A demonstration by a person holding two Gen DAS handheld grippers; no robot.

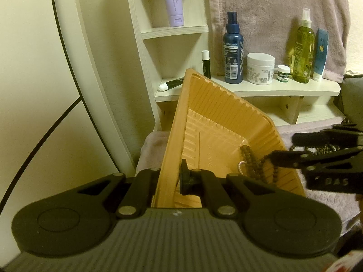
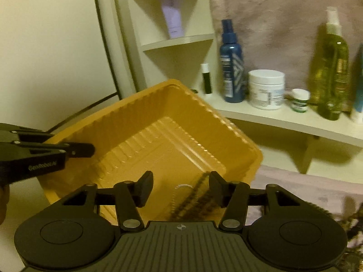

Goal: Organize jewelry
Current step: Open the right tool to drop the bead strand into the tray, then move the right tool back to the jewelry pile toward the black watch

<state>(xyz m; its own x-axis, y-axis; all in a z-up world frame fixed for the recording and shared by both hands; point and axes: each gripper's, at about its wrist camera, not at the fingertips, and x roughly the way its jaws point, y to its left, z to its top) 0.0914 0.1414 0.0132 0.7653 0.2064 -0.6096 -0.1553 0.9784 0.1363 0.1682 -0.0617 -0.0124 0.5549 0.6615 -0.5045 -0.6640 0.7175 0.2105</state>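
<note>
An orange plastic tray (image 1: 217, 113) is held tilted; my left gripper (image 1: 170, 176) is shut on its near rim. In the right wrist view the tray (image 2: 145, 117) fills the middle, with the left gripper (image 2: 88, 150) at its left rim. A dark beaded necklace (image 1: 249, 161) and a small silver ring-like piece (image 1: 241, 166) lie in the tray's lower right corner. My right gripper (image 2: 180, 188) is open just above the beads (image 2: 199, 190). It comes in from the right in the left wrist view (image 1: 281, 149).
A cream shelf (image 1: 272, 89) behind holds a blue spray bottle (image 1: 233, 49), a white cream jar (image 1: 260, 68), a small jar (image 1: 283, 73), a green bottle (image 1: 304, 47) and a lip balm (image 1: 206, 64). A pink towel (image 1: 272, 11) hangs behind. More dark jewelry (image 2: 354, 222) lies at lower right.
</note>
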